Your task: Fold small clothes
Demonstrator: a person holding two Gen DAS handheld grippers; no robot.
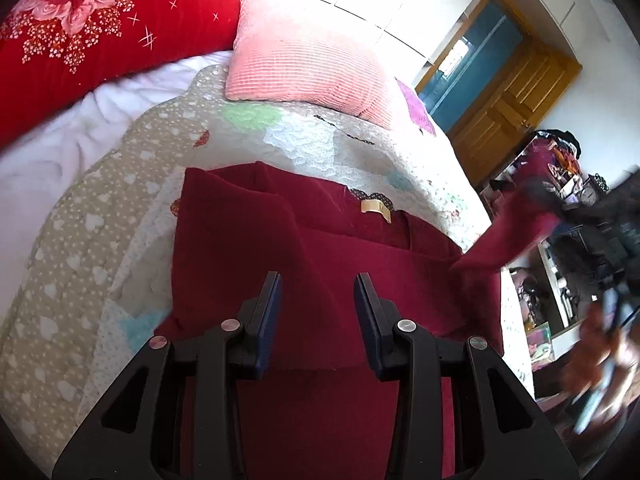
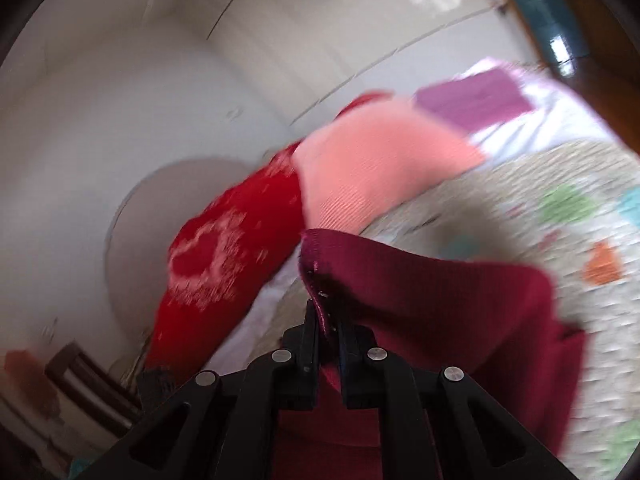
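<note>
Sweater (image 1: 320, 240) sleeve pinched in right hand-held gripper (image 2: 326, 320).

Ahead of the left gripper (image 1: 318, 284), bare patchwork quilt (image 1: 100, 216) lies open beyond the maroon sweater (image 1: 248, 240). Farther ahead a pink pillow (image 1: 304, 68) and red floral duvet (image 1: 88, 28) block passage; the raised sleeve (image 1: 516, 228) crosses its right side.

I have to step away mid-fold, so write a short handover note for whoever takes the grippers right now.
Left gripper: open, empty, over the maroon top.
Right gripper: shut on the top's sleeve, lifted off the quilt.
Top lies on the quilt, neck label showing, below the pink pillow.
Done: the other side looks folded in.
Left: lay this sleeve across, then fold the body.
</note>
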